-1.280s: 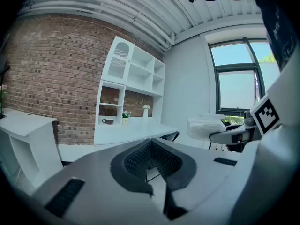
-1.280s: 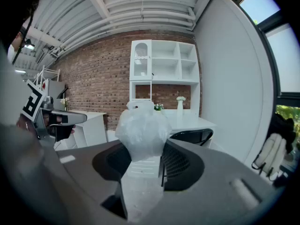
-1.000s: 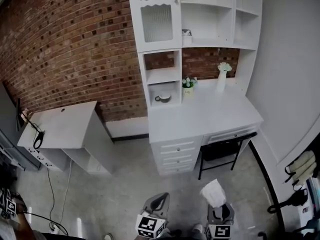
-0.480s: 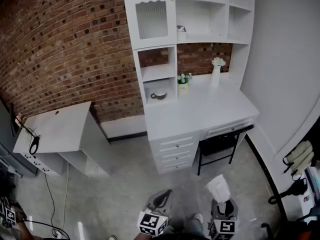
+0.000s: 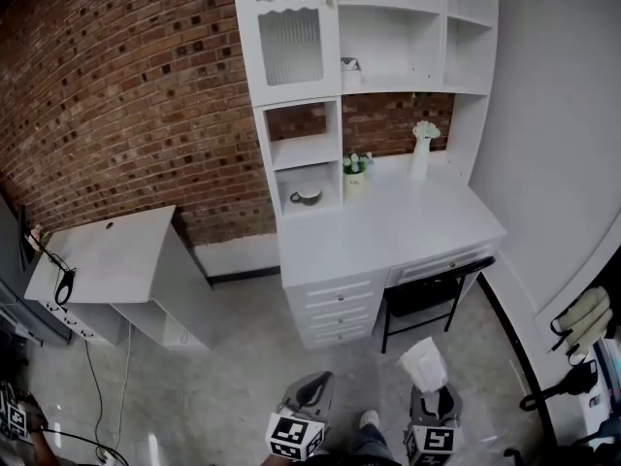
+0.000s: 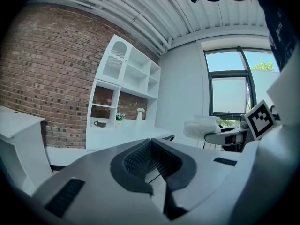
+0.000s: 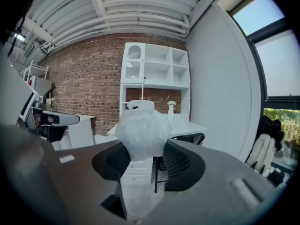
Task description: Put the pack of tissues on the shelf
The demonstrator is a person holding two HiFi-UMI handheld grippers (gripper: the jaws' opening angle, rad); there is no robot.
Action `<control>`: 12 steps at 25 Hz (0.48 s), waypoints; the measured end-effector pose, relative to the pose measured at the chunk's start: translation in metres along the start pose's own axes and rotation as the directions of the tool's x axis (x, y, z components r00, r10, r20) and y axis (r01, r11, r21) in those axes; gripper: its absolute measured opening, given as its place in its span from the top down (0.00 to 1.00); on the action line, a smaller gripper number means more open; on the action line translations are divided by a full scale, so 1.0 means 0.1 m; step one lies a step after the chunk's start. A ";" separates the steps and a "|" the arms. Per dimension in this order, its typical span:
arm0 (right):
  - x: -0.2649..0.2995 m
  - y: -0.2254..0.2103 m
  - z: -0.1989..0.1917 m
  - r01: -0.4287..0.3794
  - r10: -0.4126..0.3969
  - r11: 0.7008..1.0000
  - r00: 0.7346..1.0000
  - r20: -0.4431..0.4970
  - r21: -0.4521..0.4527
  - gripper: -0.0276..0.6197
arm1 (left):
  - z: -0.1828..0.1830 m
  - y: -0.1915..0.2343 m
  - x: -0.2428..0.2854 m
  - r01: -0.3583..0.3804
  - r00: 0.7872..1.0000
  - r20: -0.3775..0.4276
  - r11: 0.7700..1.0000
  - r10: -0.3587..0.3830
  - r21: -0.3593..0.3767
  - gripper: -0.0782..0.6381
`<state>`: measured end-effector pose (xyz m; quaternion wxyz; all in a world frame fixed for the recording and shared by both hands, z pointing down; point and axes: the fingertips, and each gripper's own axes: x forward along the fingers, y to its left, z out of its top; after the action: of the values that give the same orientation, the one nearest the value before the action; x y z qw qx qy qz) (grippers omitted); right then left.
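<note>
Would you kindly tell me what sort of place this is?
Probably a study or home office: a white desk with shelves above, a chair tucked under it, and a brick wall behind.

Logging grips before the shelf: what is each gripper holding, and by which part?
The right gripper clamps the pack of tissues at its near end; the left gripper is shut on nothing.

The small item (image 5: 349, 64) on the upper shelf (image 5: 408, 83) is too small to identify.

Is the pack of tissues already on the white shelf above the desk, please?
No: the pack of tissues is clamped in the right gripper over the floor, well short of the shelf.
</note>
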<state>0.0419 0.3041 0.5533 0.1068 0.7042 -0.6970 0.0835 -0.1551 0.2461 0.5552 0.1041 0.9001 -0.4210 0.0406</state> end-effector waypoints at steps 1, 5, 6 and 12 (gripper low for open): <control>0.06 -0.05 0.02 0.001 -0.001 1.000 1.000 -0.002 -0.005 0.65 | 0.02 -0.01 0.07 0.001 1.000 0.000 1.000 -0.001 0.000 0.88; 0.32 -0.23 0.16 0.002 -0.001 0.999 1.000 0.013 -0.043 0.65 | 0.09 0.02 0.33 -0.008 1.000 0.002 1.000 0.008 0.014 0.88; 0.40 -0.29 0.18 0.000 0.000 0.999 1.000 0.013 -0.048 0.65 | 0.09 0.03 0.41 -0.012 1.000 0.003 1.000 0.012 0.010 0.88; 0.80 -0.57 0.29 -0.019 0.019 0.997 1.000 0.003 -0.068 0.65 | 0.21 -0.01 0.89 0.005 1.000 0.016 0.999 -0.004 -0.051 0.88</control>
<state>0.0990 0.2199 0.5448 0.1288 0.6937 -0.7062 0.0595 -0.0977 0.1750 0.5491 0.1237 0.8984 -0.4208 0.0222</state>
